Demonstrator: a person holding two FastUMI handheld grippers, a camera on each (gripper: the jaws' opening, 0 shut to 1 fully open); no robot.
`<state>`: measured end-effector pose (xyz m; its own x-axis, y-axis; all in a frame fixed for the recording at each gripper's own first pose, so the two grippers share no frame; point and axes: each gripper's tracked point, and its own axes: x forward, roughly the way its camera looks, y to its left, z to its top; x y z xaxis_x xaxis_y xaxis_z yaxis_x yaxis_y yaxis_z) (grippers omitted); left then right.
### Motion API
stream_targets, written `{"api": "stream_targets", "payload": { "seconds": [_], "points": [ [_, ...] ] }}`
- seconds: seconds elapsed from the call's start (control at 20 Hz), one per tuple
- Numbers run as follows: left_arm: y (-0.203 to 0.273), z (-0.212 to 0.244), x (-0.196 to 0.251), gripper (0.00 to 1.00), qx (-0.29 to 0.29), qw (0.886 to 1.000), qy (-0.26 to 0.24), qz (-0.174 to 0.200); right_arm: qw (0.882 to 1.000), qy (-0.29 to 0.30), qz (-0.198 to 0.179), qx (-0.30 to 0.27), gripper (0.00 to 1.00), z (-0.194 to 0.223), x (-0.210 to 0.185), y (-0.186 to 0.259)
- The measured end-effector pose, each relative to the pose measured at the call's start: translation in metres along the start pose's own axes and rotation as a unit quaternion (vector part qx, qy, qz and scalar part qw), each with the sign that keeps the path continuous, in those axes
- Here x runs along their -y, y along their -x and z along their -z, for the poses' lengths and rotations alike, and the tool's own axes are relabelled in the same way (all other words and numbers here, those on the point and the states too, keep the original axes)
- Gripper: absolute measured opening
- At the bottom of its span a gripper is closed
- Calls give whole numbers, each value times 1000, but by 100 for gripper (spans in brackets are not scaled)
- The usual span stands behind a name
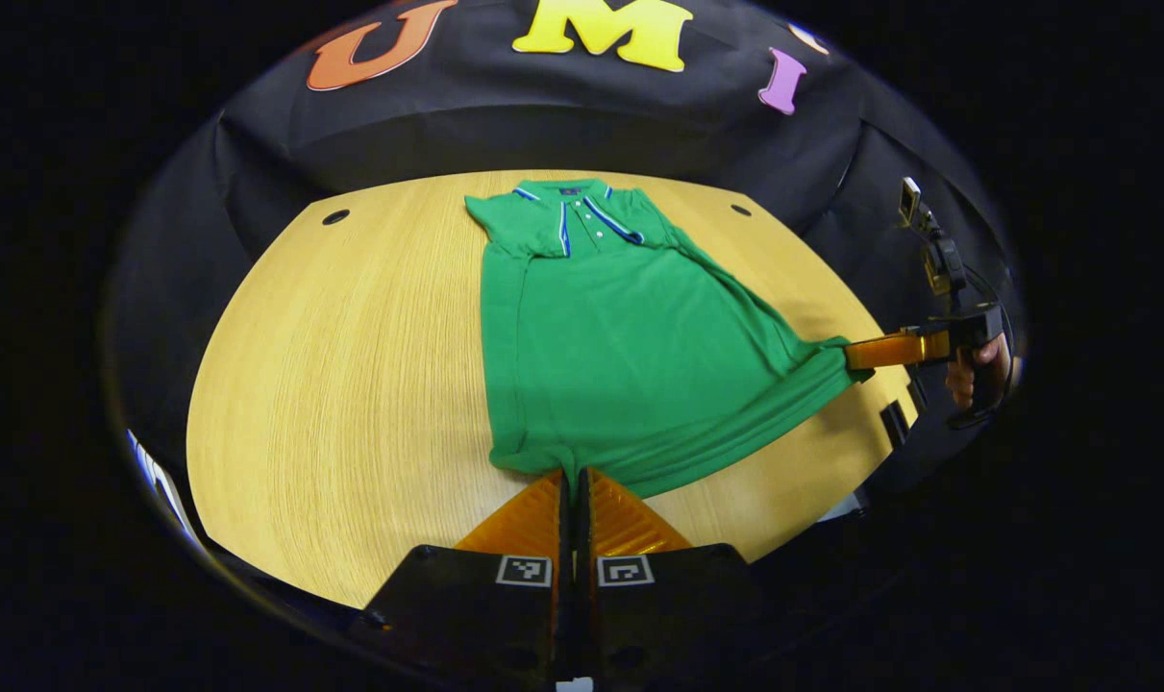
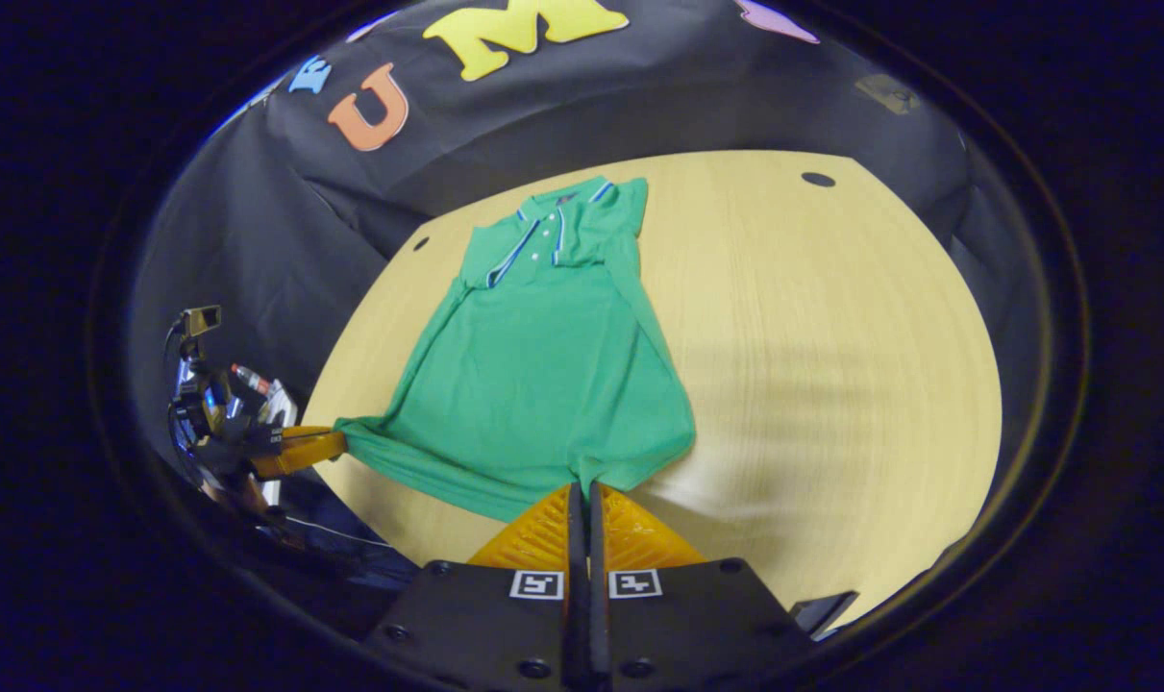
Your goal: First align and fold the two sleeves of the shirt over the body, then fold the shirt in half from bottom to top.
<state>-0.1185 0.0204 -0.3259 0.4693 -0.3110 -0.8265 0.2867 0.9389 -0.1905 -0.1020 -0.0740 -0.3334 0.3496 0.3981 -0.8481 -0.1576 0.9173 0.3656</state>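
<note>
Green knit polo shirt [image 1: 620, 356] is lying face up on a round pale wood-grain table [image 1: 351, 384], both sleeves folded in.
One shirt and two grippers are showing: the left gripper [image 1: 574, 478] is pinching the hem's near left corner with its ribbed fingers closed tight, and the right gripper [image 2: 582, 488] is pinching the hem's other corner the same way. Two dark round holes [image 1: 335, 217] are sitting near the table's far edge.

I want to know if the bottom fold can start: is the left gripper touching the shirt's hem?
Touching. In the left gripper view the left gripper has its fingers closed on the hem of the green shirt; the right gripper view shows the same pinch from the side.
</note>
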Motion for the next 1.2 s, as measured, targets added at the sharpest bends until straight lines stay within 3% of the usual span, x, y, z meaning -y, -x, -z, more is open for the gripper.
{"api": "stream_targets", "payload": {
  "seconds": [0.05,0.45,0.55,0.8,1.2],
  "points": [
    [-3,-14,-2,3,9,1000,2,1,1000,1,-4,6,6,-11,-2,-1],
    [-24,-134,-19,3,78,997,9,17,997,-1,-19,69,0,-138,-14,-11],
    [-30,-163,-30,3,92,996,3,13,996,-7,-24,85,6,-172,-16,-16],
    [-47,-236,-53,3,130,991,-4,15,992,-8,-22,124,0,-256,-15,-27],
    [-103,-337,-100,3,178,984,10,1,984,1,-8,180,2,-360,-4,-85]
  ]
}}
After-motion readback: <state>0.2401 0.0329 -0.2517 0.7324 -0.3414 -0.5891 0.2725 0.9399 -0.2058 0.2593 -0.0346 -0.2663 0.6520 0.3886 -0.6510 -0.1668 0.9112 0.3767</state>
